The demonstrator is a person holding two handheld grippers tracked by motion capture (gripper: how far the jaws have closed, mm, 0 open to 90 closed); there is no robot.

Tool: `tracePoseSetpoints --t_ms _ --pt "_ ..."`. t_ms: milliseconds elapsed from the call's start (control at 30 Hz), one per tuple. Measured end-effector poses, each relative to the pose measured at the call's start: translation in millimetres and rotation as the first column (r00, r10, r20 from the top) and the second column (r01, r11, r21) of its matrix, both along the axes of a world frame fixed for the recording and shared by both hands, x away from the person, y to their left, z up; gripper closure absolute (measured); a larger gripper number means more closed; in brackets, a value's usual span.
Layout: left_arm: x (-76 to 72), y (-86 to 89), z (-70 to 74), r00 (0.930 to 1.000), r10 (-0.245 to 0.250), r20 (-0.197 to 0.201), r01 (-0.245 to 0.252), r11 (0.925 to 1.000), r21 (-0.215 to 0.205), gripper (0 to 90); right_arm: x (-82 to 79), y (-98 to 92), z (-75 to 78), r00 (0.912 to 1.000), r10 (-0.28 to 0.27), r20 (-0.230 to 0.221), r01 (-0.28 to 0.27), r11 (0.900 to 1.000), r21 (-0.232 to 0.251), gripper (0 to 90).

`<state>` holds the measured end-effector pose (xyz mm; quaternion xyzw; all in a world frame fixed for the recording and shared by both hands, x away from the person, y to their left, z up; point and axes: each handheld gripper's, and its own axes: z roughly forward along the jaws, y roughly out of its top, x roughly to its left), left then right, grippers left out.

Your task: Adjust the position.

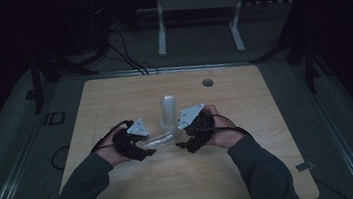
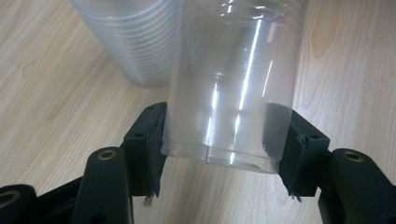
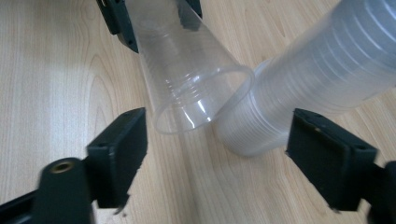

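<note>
One clear plastic cup (image 2: 231, 93) is clamped at its base by the left gripper (image 2: 224, 154), near the cup stack (image 1: 168, 111) at table centre. The right gripper (image 3: 217, 154) is parted, nothing grasped; the cup's placement remains.

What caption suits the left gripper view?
Left hand-held gripper clamps a clear plastic cup near its base, beside a stack of cups.

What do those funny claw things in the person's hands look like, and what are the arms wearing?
Each hand holds a black gripper: the left gripper and the right gripper. Each carries a light grey three-cornered plate on top and trails a thin black cable looping back toward the wrist. Up close, the jaws are chunky black blocks with flat pads, and the arms behind them have brass-coloured screw holes. Both forearms wear dark grey long sleeves.
</note>
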<state>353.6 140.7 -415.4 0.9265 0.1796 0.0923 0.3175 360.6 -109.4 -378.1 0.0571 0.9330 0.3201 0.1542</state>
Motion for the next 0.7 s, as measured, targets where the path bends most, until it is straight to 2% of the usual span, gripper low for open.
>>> tracePoseSetpoints --t_ms 333,700 --pt "-0.5 7.2 -1.6 0.9996 0.028 -0.001 -0.028 0.9975 -0.065 41.3 0.0 -1.3 -6.0 0.9999 -0.011 -0.011 0.011 1.0 0.006 22.8" --pt "-3.3 14.3 -2.3 0.9985 0.053 0.013 -0.051 0.9872 -0.151 41.3 -0.3 -5.2 -9.1 0.9995 -0.007 -0.032 0.007 1.0 0.016 24.1"
